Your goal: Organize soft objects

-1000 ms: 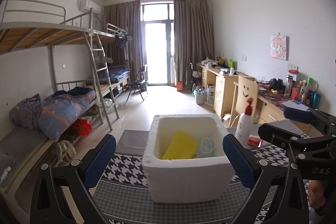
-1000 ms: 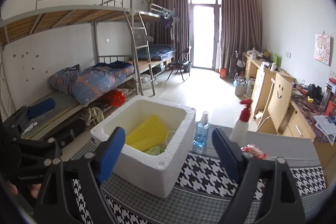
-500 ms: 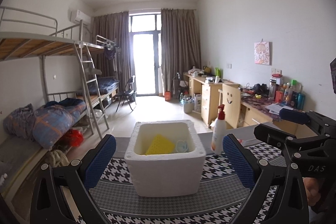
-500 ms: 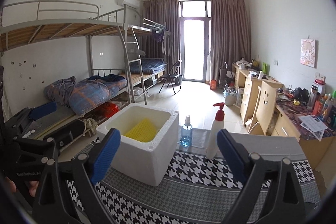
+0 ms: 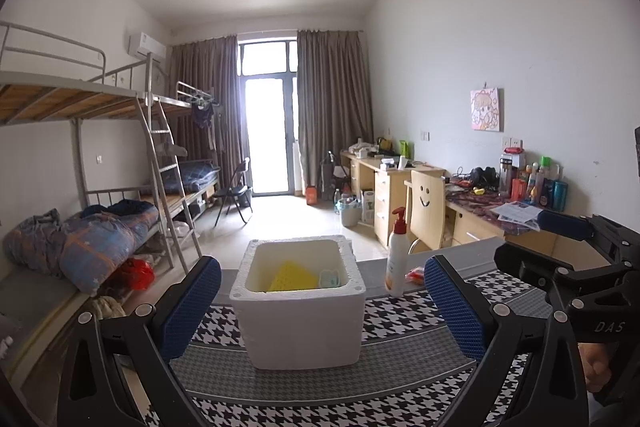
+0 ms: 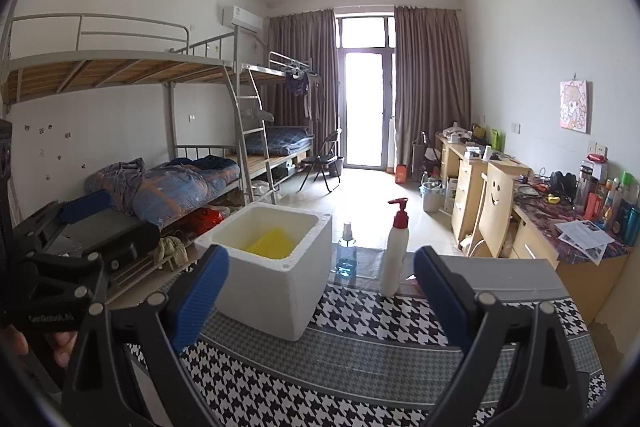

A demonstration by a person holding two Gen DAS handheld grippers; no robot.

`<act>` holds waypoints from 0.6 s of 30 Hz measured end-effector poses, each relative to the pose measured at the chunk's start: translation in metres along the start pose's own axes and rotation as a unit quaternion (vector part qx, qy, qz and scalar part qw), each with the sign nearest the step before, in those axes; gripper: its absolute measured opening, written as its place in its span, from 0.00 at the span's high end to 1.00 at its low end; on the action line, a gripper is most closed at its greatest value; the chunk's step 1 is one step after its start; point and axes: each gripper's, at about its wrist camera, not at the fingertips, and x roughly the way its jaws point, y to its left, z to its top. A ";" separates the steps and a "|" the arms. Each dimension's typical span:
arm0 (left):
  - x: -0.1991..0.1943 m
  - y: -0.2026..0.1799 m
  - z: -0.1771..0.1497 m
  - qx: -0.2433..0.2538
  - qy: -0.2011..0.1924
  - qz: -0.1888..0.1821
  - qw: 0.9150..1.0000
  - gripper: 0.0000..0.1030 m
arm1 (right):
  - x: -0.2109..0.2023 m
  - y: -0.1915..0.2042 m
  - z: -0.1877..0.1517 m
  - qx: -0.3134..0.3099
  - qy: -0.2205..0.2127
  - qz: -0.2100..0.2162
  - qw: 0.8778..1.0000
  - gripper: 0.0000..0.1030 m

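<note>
Jaws of both the left gripper (image 5: 322, 303) and right gripper (image 6: 322, 293) gape wide, empty, since the yellow foam mesh (image 5: 291, 277) already lies inside the styrofoam box (image 5: 298, 323) at twelve o'clock.

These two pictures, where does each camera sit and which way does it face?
Left wrist: on the left gripper, facing over the foam box toward the balcony door; its open blue fingers show, with the right gripper at the right edge.
Right wrist: on the right gripper, facing the same way from further right; its open fingers show, the left gripper at the left edge.
Shared: box, yellow sponge, pump bottle, houndstooth cloth, bunk beds.
</note>
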 end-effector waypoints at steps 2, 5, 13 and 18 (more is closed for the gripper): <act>-0.004 0.000 -0.002 0.001 -0.003 -0.001 1.000 0.01 | -0.006 0.000 -0.003 -0.003 -0.007 -0.005 1.000 0.06; -0.010 -0.002 -0.006 0.003 -0.010 0.003 1.000 0.01 | -0.015 0.001 -0.008 -0.006 -0.017 -0.010 1.000 0.04; -0.019 -0.006 -0.018 -0.002 -0.015 0.002 1.000 0.01 | -0.036 0.004 -0.021 -0.016 -0.040 -0.023 0.999 0.01; -0.023 -0.006 -0.025 -0.003 -0.020 0.008 1.000 0.01 | -0.044 0.006 -0.027 -0.014 -0.048 -0.034 0.998 0.01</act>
